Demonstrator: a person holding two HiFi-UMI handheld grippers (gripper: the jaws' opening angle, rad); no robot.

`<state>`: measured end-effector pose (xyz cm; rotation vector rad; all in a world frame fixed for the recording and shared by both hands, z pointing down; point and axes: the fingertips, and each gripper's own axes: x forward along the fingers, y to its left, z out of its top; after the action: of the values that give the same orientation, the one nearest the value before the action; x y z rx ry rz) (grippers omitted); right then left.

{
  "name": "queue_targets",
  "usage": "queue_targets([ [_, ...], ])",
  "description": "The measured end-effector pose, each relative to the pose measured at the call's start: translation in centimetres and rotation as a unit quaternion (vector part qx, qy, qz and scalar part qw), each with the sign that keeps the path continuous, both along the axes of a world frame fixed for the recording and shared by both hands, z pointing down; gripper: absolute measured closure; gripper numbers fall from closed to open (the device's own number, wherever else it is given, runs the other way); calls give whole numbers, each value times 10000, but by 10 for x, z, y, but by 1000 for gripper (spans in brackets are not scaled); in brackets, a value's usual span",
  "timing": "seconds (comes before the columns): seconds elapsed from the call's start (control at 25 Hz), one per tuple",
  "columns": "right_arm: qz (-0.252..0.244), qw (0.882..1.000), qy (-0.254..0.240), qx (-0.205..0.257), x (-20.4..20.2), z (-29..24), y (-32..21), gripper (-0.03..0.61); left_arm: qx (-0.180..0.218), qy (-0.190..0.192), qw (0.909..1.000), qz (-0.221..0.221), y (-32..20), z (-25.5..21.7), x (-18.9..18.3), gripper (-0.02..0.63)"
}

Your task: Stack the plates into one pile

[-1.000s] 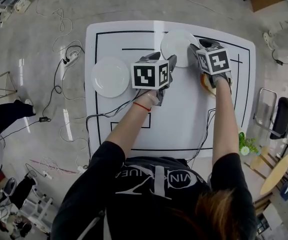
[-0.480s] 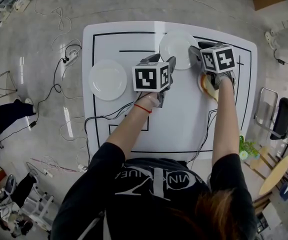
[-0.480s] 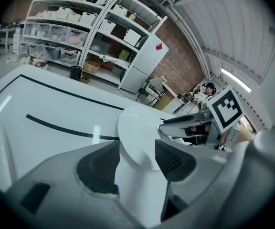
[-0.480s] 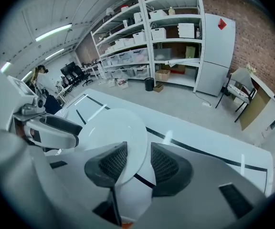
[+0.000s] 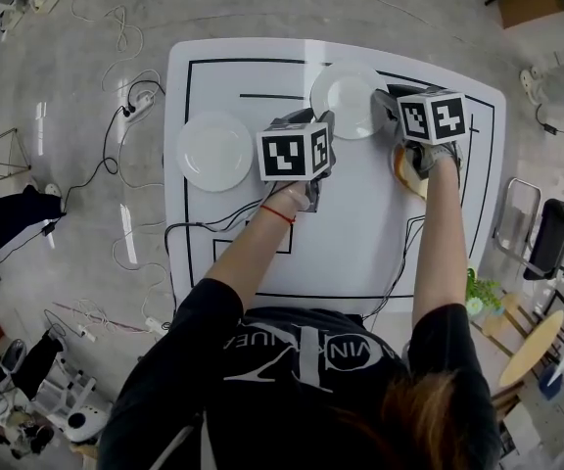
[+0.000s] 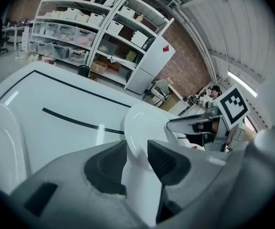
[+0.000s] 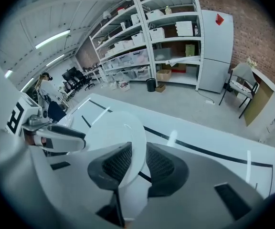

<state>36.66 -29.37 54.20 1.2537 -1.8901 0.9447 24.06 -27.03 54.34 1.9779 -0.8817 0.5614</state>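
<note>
So both grippers' jaws have just been closing on the same white plate at the far middle of the counter. The left gripper pinches its left rim and the right gripper its right rim. A second plate sits well apart on the left.

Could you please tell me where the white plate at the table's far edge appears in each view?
Head view: plate at top centre.
Left gripper view: plate at lower centre.
Right gripper view: plate left of centre.
Shared landmark: black lines on the table.
</note>
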Motion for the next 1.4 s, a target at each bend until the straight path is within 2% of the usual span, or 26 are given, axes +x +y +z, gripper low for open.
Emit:
queue_targets([
  [0.28,-191,9995,40,250,-24,-20,-5,499,169,74,9995,-241,-2,-18,-25,477],
  [0.52,-278,9980,-340,445,-56,-36,-5,505,231,94,9986,-462,-2,-29,-57,477],
  [0.84,-536,9955,-562,534,-102,-48,-2,508,243,152,9966,-774,9,-39,-101,474],
  [1.08,-727,9928,-761,570,-124,-58,-1,515,173,266,9949,-959,19,-46,-120,469],
  [1.4,-1158,9871,-990,496,-203,-59,-4,518,19,271,9900,-1386,32,-47,-193,465],
])
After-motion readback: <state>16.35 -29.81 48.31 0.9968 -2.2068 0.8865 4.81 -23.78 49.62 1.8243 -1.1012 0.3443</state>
